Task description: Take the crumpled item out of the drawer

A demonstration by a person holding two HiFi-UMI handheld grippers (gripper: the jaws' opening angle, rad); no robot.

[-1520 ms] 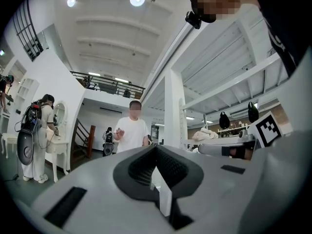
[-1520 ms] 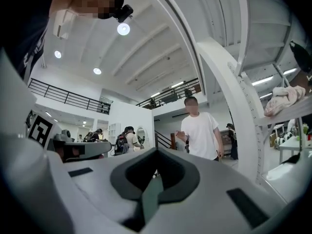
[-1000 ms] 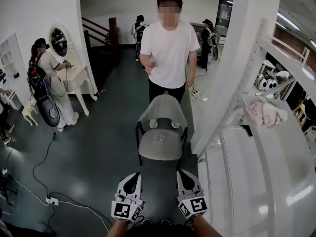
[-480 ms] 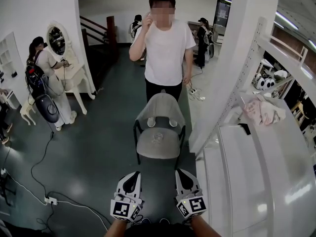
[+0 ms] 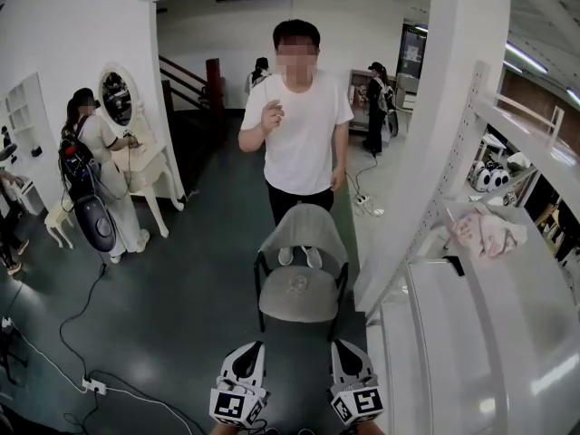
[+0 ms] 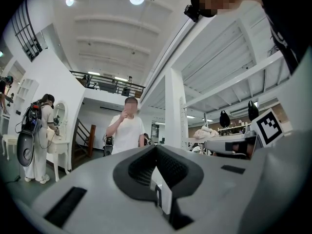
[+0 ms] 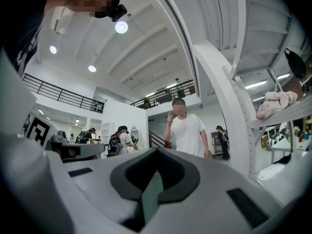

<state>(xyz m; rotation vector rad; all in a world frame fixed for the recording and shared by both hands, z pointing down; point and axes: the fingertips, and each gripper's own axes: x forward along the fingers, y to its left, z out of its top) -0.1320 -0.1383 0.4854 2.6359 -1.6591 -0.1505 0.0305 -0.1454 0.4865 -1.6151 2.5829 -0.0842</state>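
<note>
Left gripper [image 5: 246, 355] and right gripper [image 5: 345, 352] are both held low, jaws pressed together, empty. The crumpled pinkish cloth [image 5: 487, 229] sits on the white shelf [image 5: 512, 311], well apart, ahead and right of the right gripper.

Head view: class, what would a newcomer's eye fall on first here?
A person in a white T-shirt stands centre, behind a grey chair. A crumpled pink cloth lies on the white shelf at right. The left gripper and right gripper sit at the bottom edge, jaws together.
</note>
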